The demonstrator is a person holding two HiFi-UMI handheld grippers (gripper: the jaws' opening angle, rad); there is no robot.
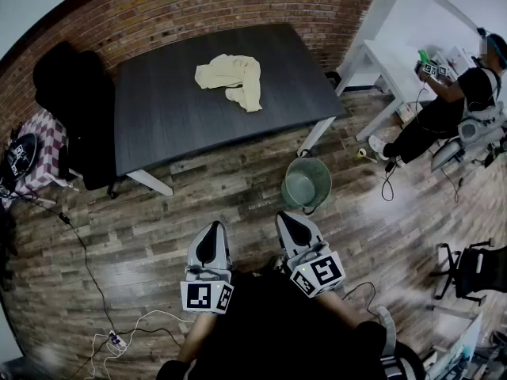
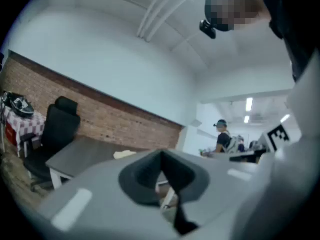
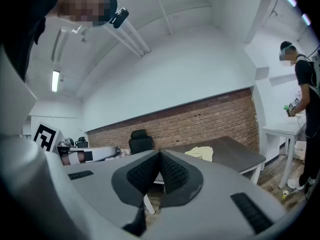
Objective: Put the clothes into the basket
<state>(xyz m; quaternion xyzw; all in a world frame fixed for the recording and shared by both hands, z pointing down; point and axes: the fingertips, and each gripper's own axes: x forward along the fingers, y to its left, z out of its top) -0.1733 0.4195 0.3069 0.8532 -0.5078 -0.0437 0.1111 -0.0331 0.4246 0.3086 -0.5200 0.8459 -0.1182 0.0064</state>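
A pale yellow heap of clothes [image 1: 230,79] lies on the far middle of the dark table [image 1: 158,125]. A round grey-green basket [image 1: 306,184] stands on the wooden floor near the table's front right leg. My left gripper [image 1: 215,226] and right gripper [image 1: 285,216] are held side by side close to my body, well short of the table, both shut and holding nothing. In the left gripper view the shut left gripper [image 2: 161,154] points level toward the table, with the clothes [image 2: 123,154] far off. The right gripper view shows the shut right gripper [image 3: 160,153] and the clothes [image 3: 200,153] beyond.
A black office chair [image 1: 71,93] stands at the table's left, beside a checkered-covered stand [image 1: 40,145]. Cables [image 1: 119,335] trail over the floor at lower left. A person [image 1: 451,105] works at a white table [image 1: 396,54] on the right. Another chair [image 1: 475,269] is at far right.
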